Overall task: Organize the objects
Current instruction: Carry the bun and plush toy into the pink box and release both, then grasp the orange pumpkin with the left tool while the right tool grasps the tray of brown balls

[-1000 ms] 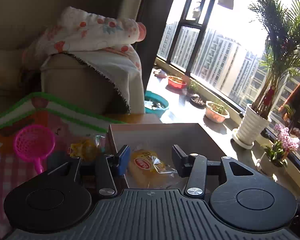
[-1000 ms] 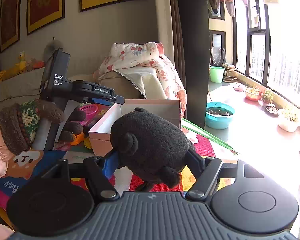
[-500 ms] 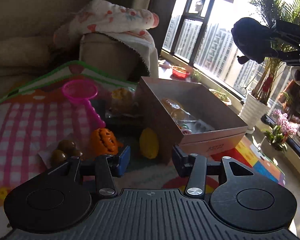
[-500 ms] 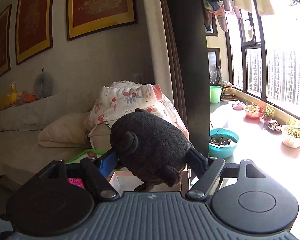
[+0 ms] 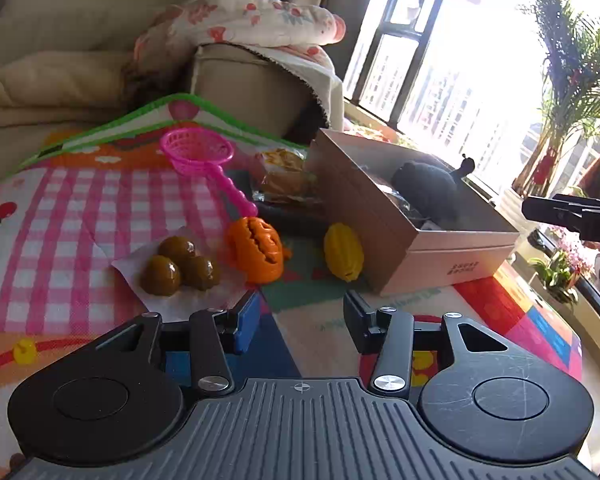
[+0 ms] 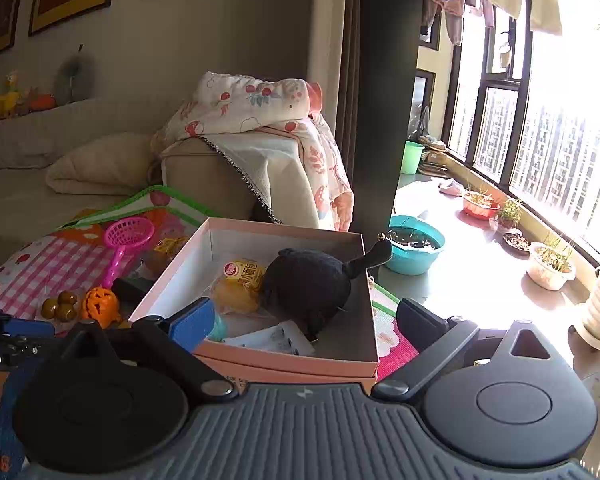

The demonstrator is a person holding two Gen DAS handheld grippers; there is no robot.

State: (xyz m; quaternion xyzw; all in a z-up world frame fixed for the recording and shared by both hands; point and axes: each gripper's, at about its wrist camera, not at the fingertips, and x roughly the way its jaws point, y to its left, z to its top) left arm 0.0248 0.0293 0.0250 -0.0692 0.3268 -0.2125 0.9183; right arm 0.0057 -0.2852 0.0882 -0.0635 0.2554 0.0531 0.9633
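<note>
A: Box first: one open pink cardboard one, standing on the play mat, right of the loose toys. How many things are inside?

B: Going left to right in the right wrist view, one yellow wrapped bun, then one black plush toy lying against the right wall, its thin tail poking over the rim. A white packet lies flat in front of them. More I cannot make out.

A: And outside, on the mat?

B: Left to right in the left wrist view: three brown glossy balls bunched on one white sheet, one orange pumpkin toy just beside them, one pink toy strainer behind, one yellow ridged fruit toy close to the box wall. One wrapped snack sits behind, touching the box's far corner.

A: The claws?

B: Two. The left gripper hangs low over the mat before the balls and pumpkin, jaws partly apart, nothing between them. The right gripper is at the box's near edge, jaws opening wide; the plush lies beyond the tips, free of both pads
</note>
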